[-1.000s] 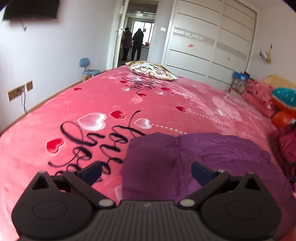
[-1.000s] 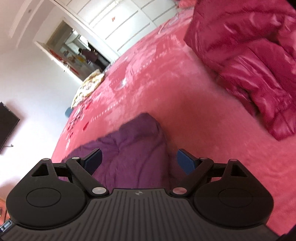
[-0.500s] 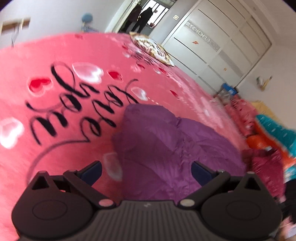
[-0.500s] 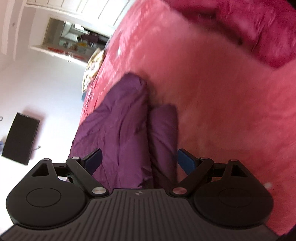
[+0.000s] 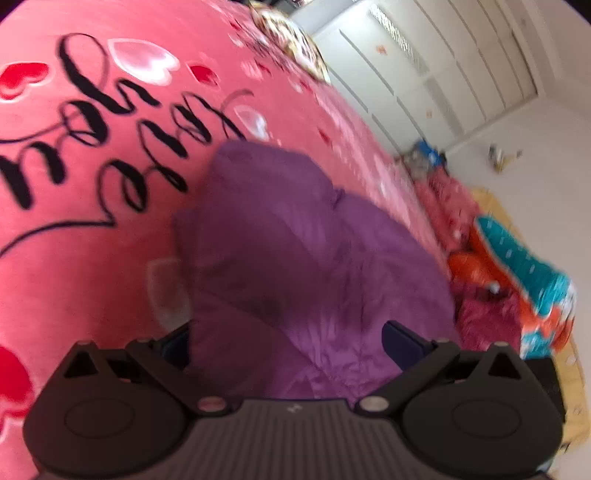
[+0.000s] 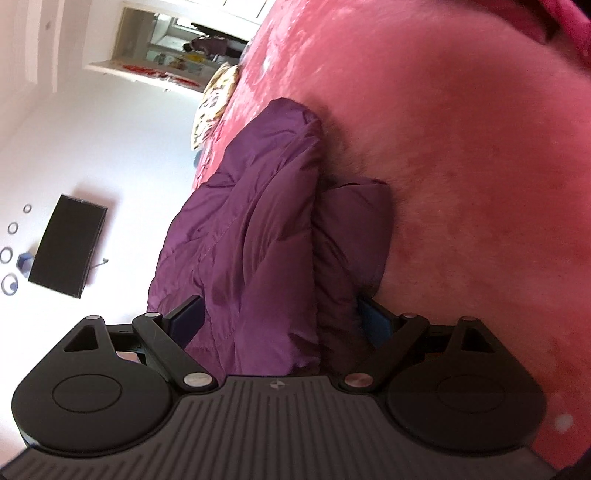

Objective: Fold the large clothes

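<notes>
A purple padded jacket (image 5: 295, 251) lies folded in a bundle on a pink bed cover (image 5: 74, 221). My left gripper (image 5: 291, 339) is open, its jaws wide apart on either side of the jacket's near edge. The jacket also shows in the right wrist view (image 6: 266, 221), seen rolled sideways. My right gripper (image 6: 280, 317) is open too, with the jacket's thick edge between its jaws. Neither gripper is closed on the cloth.
The bed cover carries black lettering (image 5: 110, 147) and hearts. A patterned cushion (image 5: 291, 26) lies at the far end. Pink, orange and teal bedding (image 5: 517, 258) is piled at the right. White wardrobes (image 5: 443, 74) and a doorway (image 6: 177, 48) lie beyond.
Both grippers have dropped and moved in onto the jacket's near edge, tilting as they went. The jaws stay open. The right view has rolled further sideways.
</notes>
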A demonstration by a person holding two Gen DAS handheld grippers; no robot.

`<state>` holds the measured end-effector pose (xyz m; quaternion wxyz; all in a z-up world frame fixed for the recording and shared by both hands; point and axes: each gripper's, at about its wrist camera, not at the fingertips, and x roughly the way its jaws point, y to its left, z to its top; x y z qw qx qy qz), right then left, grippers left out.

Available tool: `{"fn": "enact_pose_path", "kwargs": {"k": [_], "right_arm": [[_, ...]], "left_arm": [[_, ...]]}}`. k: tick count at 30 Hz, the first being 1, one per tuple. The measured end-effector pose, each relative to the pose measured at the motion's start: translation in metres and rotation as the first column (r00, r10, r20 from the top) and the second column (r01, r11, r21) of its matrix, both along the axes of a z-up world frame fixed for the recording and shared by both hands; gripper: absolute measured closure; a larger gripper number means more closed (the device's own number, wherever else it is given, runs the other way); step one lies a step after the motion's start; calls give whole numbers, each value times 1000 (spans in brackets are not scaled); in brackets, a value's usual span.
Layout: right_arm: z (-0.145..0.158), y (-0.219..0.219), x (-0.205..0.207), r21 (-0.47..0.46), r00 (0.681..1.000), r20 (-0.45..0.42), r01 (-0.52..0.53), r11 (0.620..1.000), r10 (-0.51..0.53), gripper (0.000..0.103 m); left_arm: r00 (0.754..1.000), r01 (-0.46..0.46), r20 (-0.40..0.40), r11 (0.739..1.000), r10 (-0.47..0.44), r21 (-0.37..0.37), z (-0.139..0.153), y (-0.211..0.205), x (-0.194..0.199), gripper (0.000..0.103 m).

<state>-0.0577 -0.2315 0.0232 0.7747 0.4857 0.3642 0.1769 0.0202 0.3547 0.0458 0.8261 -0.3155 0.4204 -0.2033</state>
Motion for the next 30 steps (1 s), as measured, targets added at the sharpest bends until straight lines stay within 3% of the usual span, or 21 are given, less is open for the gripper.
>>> {"fn": "enact_pose_path", "kwargs": {"k": [3, 7, 11, 15, 20, 23, 26, 28, 30], "right_arm": [[5, 5, 7, -84, 1000, -2, -12, 996, 12, 0], [15, 11, 11, -218, 1000, 7, 4, 976, -3, 0], [8, 12, 12, -185, 1000, 15, 22, 982, -19, 0], [2, 12, 13, -95, 1000, 21, 18, 995, -16, 0], [6, 23, 14, -143, 999, 21, 37, 989, -35, 0], [24, 44, 13, -302, 998, 20, 70, 951, -67, 0], [44, 65, 9, -435, 994, 56, 111, 894, -97, 15], [57, 77, 6, -506, 989, 91, 147, 850, -117, 29], [71, 94, 2, -605, 984, 136, 174, 777, -115, 36]], "left_arm": [[1000, 27, -4, 996, -26, 83, -1, -13, 6, 1], [1000, 29, -1, 996, -29, 85, -3, -14, 10, 1], [998, 56, -6, 994, -55, 91, -6, -18, 18, 1], [998, 65, -14, 996, -64, 55, -11, -15, 24, 1], [995, 99, 2, 994, -99, 36, -12, -23, 29, 1], [992, 122, 28, 992, -123, 37, -9, -31, 30, 2], [989, 133, 60, 988, -138, 72, -4, -39, 29, 8], [988, 123, 81, 988, -131, 95, 0, -43, 28, 22], [987, 114, 106, 988, -125, 106, 4, -45, 26, 32]]}}
